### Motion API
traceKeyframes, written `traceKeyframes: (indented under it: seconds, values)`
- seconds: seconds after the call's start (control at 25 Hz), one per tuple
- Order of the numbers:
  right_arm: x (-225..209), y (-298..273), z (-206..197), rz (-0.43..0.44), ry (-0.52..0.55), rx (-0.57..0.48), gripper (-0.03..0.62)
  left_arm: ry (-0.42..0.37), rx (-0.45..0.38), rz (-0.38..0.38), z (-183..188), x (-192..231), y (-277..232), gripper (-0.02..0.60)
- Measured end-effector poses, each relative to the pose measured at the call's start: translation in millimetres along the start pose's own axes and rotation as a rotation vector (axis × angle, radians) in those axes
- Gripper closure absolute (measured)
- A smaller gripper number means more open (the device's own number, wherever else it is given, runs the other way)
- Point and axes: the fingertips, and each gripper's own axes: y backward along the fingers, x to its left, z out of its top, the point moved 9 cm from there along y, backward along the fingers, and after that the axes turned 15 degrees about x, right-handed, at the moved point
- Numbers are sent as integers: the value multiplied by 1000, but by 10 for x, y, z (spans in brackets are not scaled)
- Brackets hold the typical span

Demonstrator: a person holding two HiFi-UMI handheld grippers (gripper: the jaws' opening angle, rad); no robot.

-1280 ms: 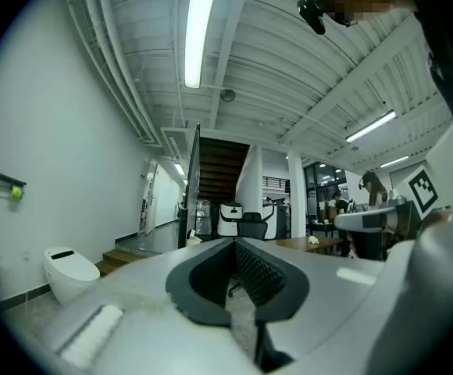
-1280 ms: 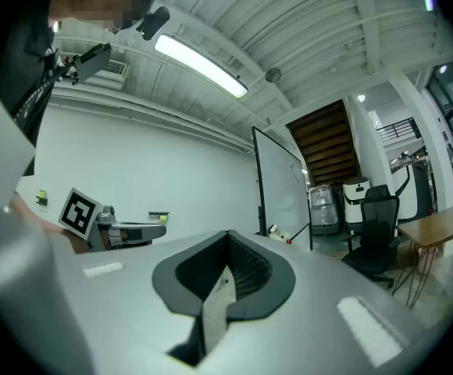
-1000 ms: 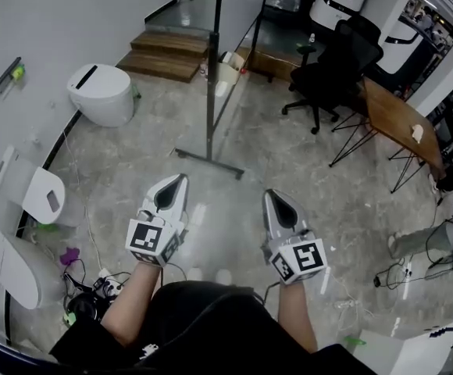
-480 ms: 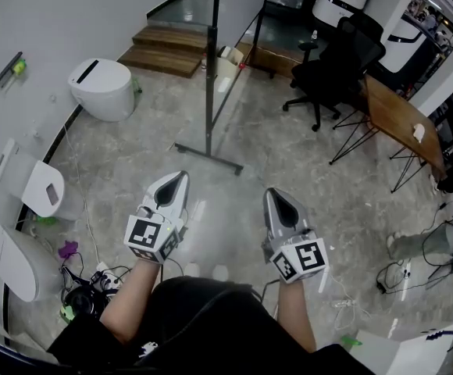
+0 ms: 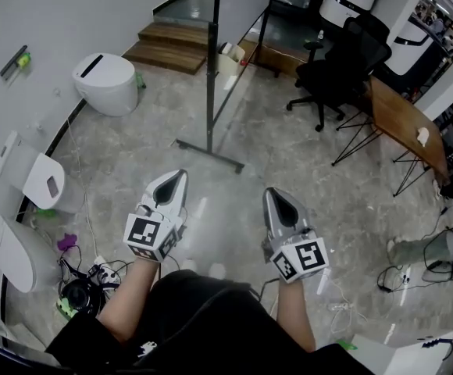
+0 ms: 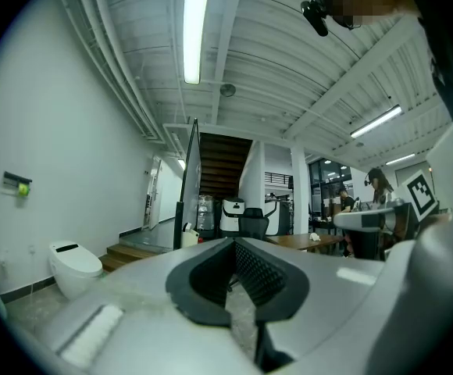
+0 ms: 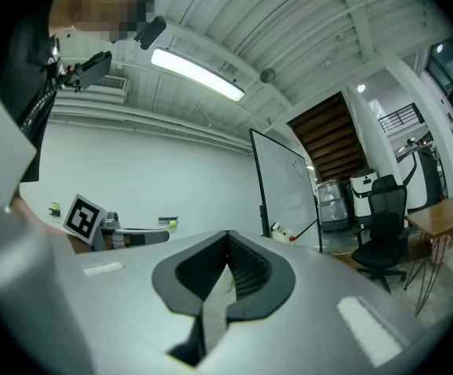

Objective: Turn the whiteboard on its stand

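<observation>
Grey stone-patterned flooring (image 5: 133, 162) spreads across a workshop-like room where a person stands with a two-jaw gripper in each hand. The left gripper (image 5: 179, 178) and right gripper (image 5: 272, 197) are held side by side in front of the person's body, both pointing level toward the far end of the room. Both gripper views show each pair of jaws pressed together at the tips with nothing between them. A marker cube sits at the rear of each tool, just ahead of the person's bare forearms and black top.

Ahead of the left gripper and well apart from both tools, the whiteboard (image 5: 213, 53) stands on its stand. The head view shows it edge-on as a thin dark upright rising from a flat foot bar (image 5: 209, 155) on the floor. In the right gripper view its white face shows inside a dark frame.

Wooden steps (image 5: 168, 45) lie behind the board. A white toilet (image 5: 105, 84) sits to the board's left, close to the pale wall. A black office chair (image 5: 340, 65) and a wooden table (image 5: 402, 123) stand to its right. Cables (image 5: 82, 287) tangle on the floor beside the left forearm.
</observation>
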Motion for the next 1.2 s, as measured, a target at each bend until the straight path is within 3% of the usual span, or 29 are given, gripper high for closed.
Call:
traceKeyframes:
  seconds: [0.64,1.2]
  values:
    - [-328,110,-110,43,5,25,589,1,10,12,-45,-245,-194,578]
    - [-626,-162,-52,24,0,11,589,-19,13,12,67,-43,-637,578]
